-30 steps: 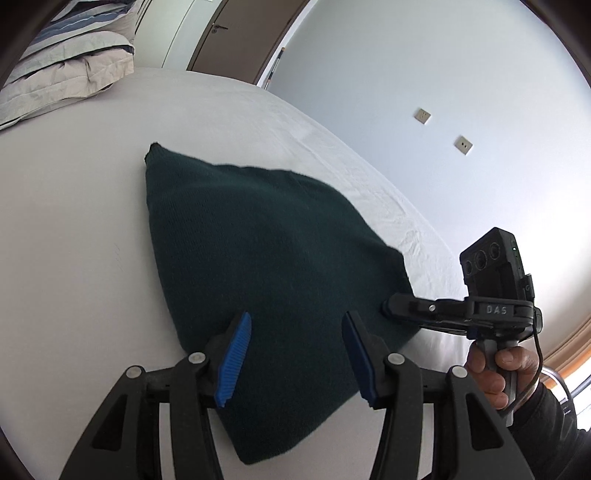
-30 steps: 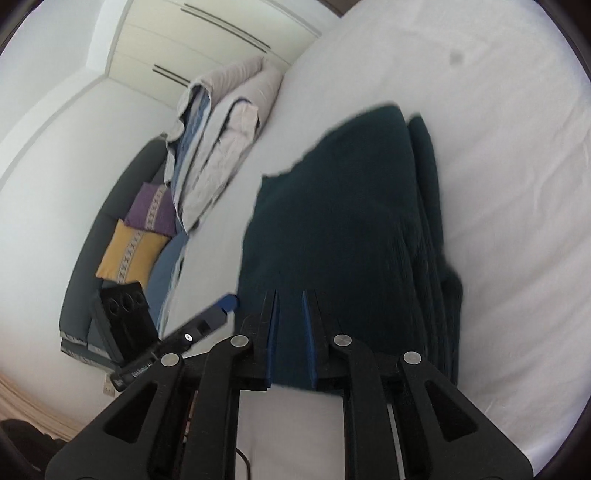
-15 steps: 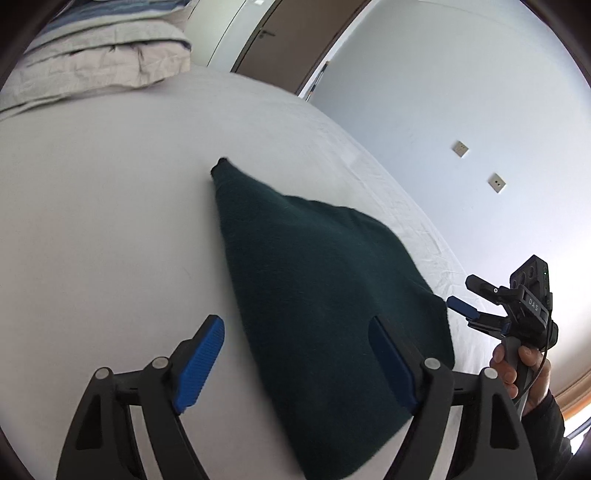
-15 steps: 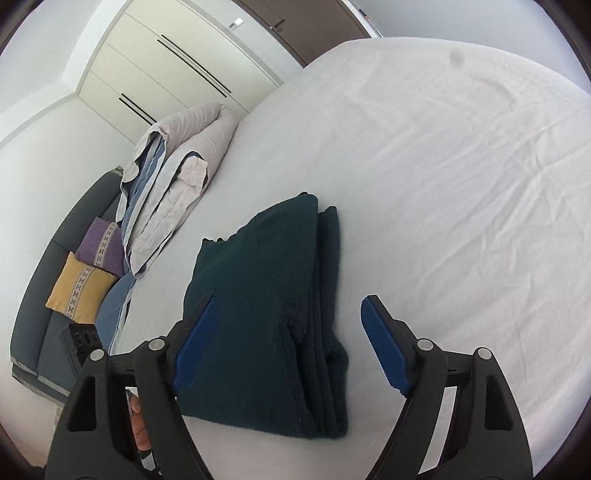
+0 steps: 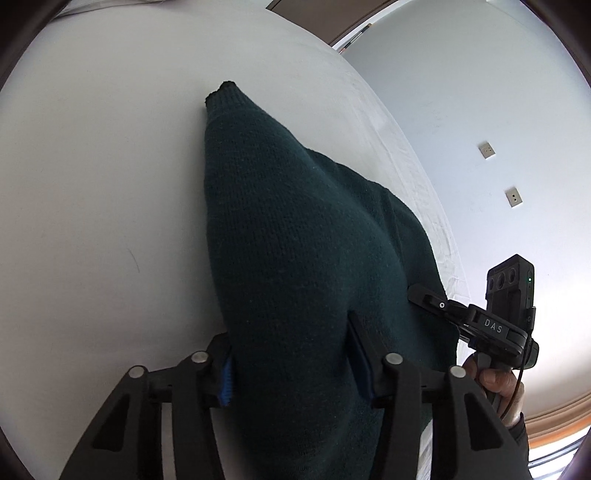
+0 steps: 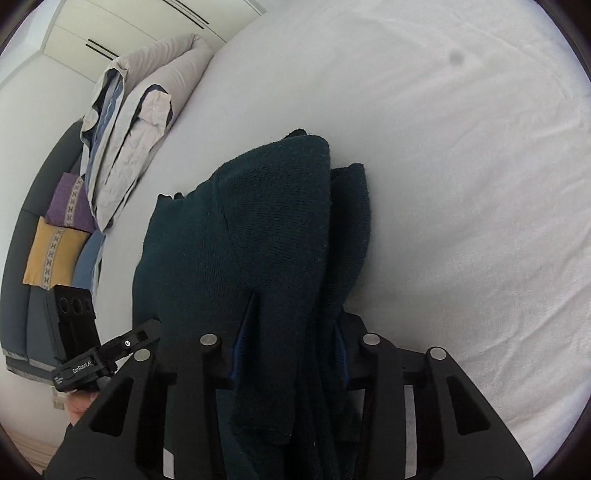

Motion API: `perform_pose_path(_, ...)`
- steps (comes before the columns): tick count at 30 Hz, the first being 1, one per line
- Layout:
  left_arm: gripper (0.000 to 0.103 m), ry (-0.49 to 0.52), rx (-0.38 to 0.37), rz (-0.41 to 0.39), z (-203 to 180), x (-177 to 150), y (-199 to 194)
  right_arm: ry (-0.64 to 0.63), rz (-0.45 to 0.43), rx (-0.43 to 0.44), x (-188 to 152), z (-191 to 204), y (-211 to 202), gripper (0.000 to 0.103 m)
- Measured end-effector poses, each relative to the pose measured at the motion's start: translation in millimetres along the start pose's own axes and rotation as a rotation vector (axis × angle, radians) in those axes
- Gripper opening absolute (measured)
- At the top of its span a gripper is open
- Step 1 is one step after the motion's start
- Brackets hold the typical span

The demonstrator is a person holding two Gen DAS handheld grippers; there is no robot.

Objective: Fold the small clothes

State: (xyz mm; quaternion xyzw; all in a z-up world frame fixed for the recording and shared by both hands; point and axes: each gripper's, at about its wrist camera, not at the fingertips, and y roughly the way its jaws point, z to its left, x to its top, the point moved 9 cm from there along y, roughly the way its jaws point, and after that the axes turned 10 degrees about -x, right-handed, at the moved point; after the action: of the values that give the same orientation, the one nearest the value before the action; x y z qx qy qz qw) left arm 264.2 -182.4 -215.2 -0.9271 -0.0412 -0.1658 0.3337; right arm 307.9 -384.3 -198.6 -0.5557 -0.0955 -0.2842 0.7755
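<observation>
The left gripper (image 5: 291, 354) is clamped on the near end of the dark green knit garment (image 5: 295, 240), fabric bulging between its pads. The right gripper (image 6: 290, 350) likewise pinches the stacked layers at the same near end. From both, the garment runs lengthwise straight away across the white bed (image 6: 461, 166), its far tip resting on the sheet, well short of the folded duvet (image 6: 136, 110).

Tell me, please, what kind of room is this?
Probably a bedroom: a dark green knit garment lies on a white-sheeted bed, with folded bedding and wardrobe doors beyond.
</observation>
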Motion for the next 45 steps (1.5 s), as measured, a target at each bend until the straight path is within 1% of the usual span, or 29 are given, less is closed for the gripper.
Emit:
perform_pose_path(2,0.042,0.04,0.042,0.0,-5.7,-2.2,-3.1,-0.114,-0.045,-0.13,-3.1,16.6,-6.4,0.024)
perform_pose_path(3,0.04,0.055,0.064,-0.001,-8.7,-3.8,-5.8,-0.187,-0.07,-0.213,-6.4,28.1,-9.4,0.023)
perform_pose_path(4,0.039,0.066,0.081,-0.003,-12.0,-4.8,-8.8,-0.247,-0.093,-0.277,-10.2,39.4,-14.6,0.022)
perform_pose_path(5,0.038,0.075,0.097,-0.005,-14.8,-5.8,-13.0,-0.281,-0.112,-0.307,-13.3,50.8,-20.5,0.021)
perform_pose_path(8,0.037,0.135,0.171,-0.026,-23.5,-13.9,-37.2,-0.329,-0.166,-0.32,-20.6,81.9,-40.9,0.02)
perform_pose_path(11,0.037,0.204,0.215,-0.061,-29.1,-22.4,-75.3,-0.385,-0.212,-0.319,-38.4,117.9,-62.1,0.02)
perform_pose_path(15,0.037,0.24,0.237,-0.085,-27.2,-37.8,-131.9,-0.419,-0.254,-0.247,-67.3,168.9,-89.2,0.02)
perform_pose_path(20,0.037,0.244,0.272,-0.097,-14.7,-70.0,-192.0,-0.438,-0.226,-0.127,-111.3,223.7,-101.9,0.02)
perform_pose_path(22,0.037,0.232,0.28,-0.1,-10.1,-81.0,-204.2,-0.445,-0.214,-0.095,-132.2,244.6,-100.4,0.02)
perform_pose_path(25,0.037,0.216,0.29,-0.103,2.0,-97.1,-215.0,-0.421,-0.181,-0.046,-159.0,256.8,-90.2,0.02)
perform_pose_path(27,0.037,0.192,0.29,-0.094,15.5,-108.8,-218.2,-0.403,-0.158,-0.02,-176.5,255.5,-84.5,0.021)
perform_pose_path(29,0.038,0.173,0.287,-0.076,28.0,-118.0,-214.4,-0.399,-0.138,-0.025,-189.2,252.4,-72.6,0.02)
perform_pose_path(31,0.038,0.159,0.298,-0.046,43.8,-125.5,-202.7,-0.359,-0.089,-0.01,-198.3,245.5,-50.7,0.021)
perform_pose_path(32,0.04,0.14,0.303,-0.029,53.0,-128.6,-195.2,-0.33,-0.062,-0.002,-201.7,238.2,-38.9,0.021)
perform_pose_path(33,0.044,0.12,0.305,-0.026,62.4,-131.5,-190.6,-0.298,-0.043,-0.006,-205.3,228.4,-27.4,0.021)
perform_pose_path(34,0.046,0.108,0.29,-0.039,67.8,-132.3,-189.2,-0.262,-0.024,0.004,-206.4,219.9,-15.2,0.021)
perform_pose_path(36,0.052,0.075,0.251,-0.057,74.8,-132.2,-189.0,-0.166,0.004,0.095,-205.7,207.8,-1.0,0.023)
perform_pose_path(37,0.055,0.062,0.239,-0.061,78.0,-132.2,-188.8,-0.127,0.014,0.137,-205.1,204.0,4.9,0.026)
perform_pose_path(39,0.062,0.056,0.22,-0.071,83.0,-130.9,-188.0,-0.076,0.033,0.208,-203.2,199.0,13.4,0.027)
perform_pose_path(41,0.063,0.021,0.182,-0.079,87.8,-130.2,-188.0,-0.048,0.045,0.255,-202.8,197.8,15.8,0.029)
perform_pose_path(42,0.063,0.011,0.172,-0.083,88.1,-129.5,-188.8,-0.032,0.051,0.264,-202.8,195.9,14.9,0.029)
perform_pose_path(43,0.063,0.011,0.175,-0.086,86.3,-129.5,-189.2,-0.015,0.051,0.261,-203.7,195.0,12.6,0.033)
perform_pose_path(44,0.063,0.012,0.185,-0.089,82.5,-130.8,-189.6,-0.001,0.048,0.244,-202.3,193.2,9.4,0.039)
perform_pose_path(45,0.063,0.015,0.198,-0.094,80.9,-131.9,-191.7,0.007,0.043,0.218,-201.3,190.9,4.9,0.04)
